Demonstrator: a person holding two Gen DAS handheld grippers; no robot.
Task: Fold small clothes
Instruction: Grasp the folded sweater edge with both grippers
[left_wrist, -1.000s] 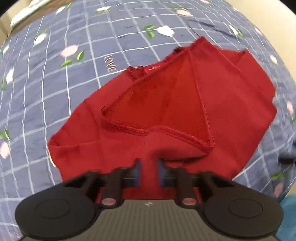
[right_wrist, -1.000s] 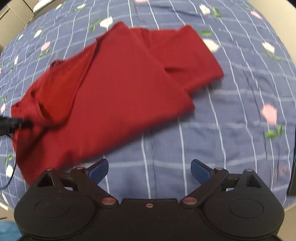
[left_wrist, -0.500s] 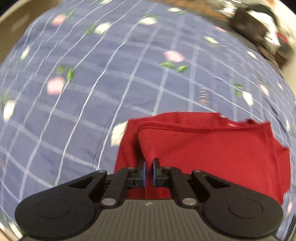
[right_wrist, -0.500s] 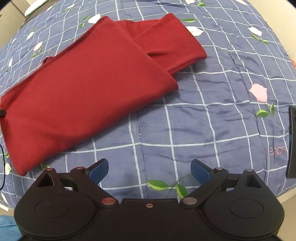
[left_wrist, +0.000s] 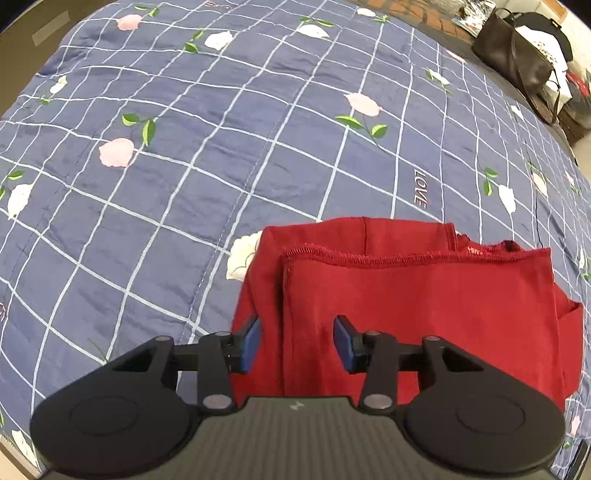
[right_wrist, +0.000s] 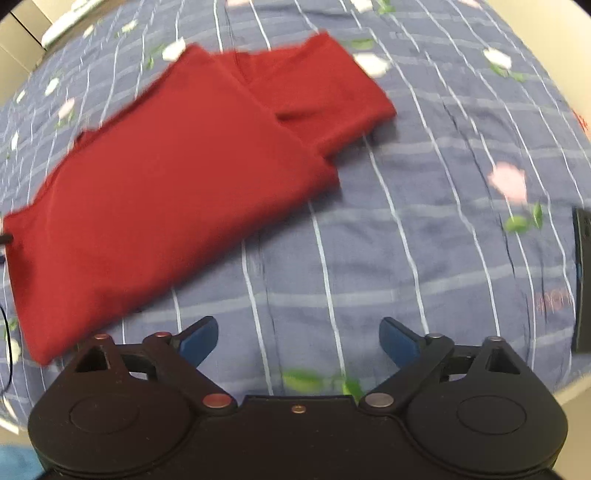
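Observation:
A small red garment (left_wrist: 413, 306) lies folded on a blue checked floral bedspread (left_wrist: 221, 155). In the left wrist view its stitched hem runs across the top layer, and my left gripper (left_wrist: 297, 341) hovers open over its near left corner, blue pads either side of a fold. In the right wrist view the red garment (right_wrist: 177, 181) stretches from the lower left to the upper middle, with a folded sleeve part at its far end. My right gripper (right_wrist: 298, 341) is open over bare bedspread (right_wrist: 424, 236), just right of the cloth's near edge.
A dark bag (left_wrist: 517, 62) and other clutter sit beyond the bed's far right edge. A dark flat phone-like object (right_wrist: 581, 277) lies at the bed's right edge. A thin black cable (right_wrist: 5, 332) shows at the far left.
My left gripper carried the cloth's edge over, laid it flat, then opened and let go. The right gripper stayed open and shifted slightly; its view is blurred now.

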